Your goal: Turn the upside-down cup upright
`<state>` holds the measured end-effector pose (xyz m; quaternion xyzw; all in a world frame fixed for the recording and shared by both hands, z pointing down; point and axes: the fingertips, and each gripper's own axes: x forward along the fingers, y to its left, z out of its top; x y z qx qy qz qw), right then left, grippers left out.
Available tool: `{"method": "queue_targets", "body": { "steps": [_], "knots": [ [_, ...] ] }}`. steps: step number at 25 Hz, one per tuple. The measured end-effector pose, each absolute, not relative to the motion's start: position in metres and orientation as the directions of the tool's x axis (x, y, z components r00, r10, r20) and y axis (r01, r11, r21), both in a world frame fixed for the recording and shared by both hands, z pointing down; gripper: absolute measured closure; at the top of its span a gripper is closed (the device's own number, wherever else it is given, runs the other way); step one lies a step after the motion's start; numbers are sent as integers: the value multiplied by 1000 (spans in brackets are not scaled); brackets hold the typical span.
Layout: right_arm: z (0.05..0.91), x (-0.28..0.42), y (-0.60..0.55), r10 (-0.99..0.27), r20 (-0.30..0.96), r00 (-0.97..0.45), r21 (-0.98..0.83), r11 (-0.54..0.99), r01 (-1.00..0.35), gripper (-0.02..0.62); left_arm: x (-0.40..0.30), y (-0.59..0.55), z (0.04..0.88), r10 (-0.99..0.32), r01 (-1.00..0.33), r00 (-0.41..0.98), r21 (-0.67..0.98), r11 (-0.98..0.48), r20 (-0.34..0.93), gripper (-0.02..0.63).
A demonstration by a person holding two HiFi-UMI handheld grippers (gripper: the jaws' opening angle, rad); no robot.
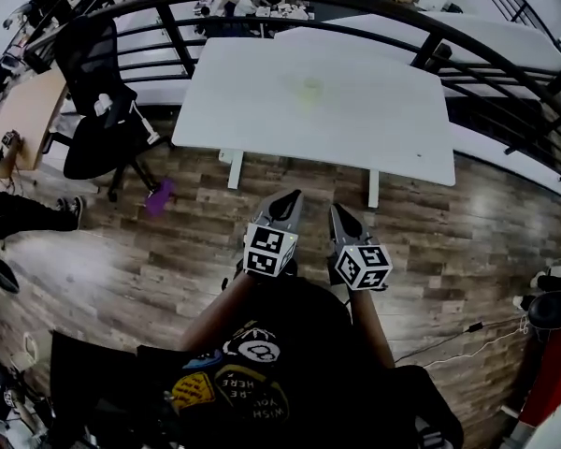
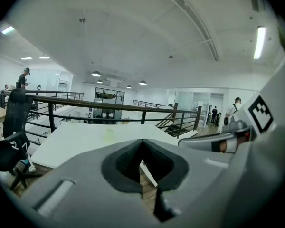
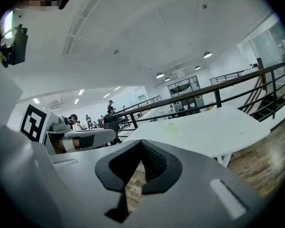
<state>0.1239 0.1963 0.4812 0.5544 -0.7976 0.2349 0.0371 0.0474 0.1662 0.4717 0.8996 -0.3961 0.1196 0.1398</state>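
Facing the worktop (image 1: 262, 110) with left claw (image 1: 294, 195) and right claw (image 1: 338, 210) closed empty, cup (image 1: 309, 90) at twelve o'clock untouched.

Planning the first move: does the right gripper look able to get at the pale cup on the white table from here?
Probably not yet. The right gripper, jaws shut, is over the wooden floor short of the table, and the cup sits mid-table. Nothing stands between them.
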Motion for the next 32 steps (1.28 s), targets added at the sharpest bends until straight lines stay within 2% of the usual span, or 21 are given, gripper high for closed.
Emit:
{"method": "queue_targets", "body": {
  "steps": [7, 14, 24, 30, 32],
  "knots": [
    [501, 122, 119, -838, 352, -417, -308, 318, -897, 597, 30, 96, 496, -701, -780, 624, 211, -590, 346, 601],
    [519, 113, -2, -865, 295, -405, -229, 348, -909, 597, 37, -26, 532, -670, -739, 672, 220, -637, 315, 601],
    [608, 101, -126, -823, 425, -375, -207, 316, -926, 597, 25, -156, 594, -615, -735, 659, 194, -650, 434, 601],
    [645, 117, -198, -832, 472, -292, -151, 251, -956, 595, 23, -200, 626, -597, -745, 643, 210, -634, 479, 601],
    [660, 119, -221, -819, 497, -287, -138, 252, -958, 487, 20, -210, 632, -593, -750, 637, 221, -623, 493, 601]
  ]
}}
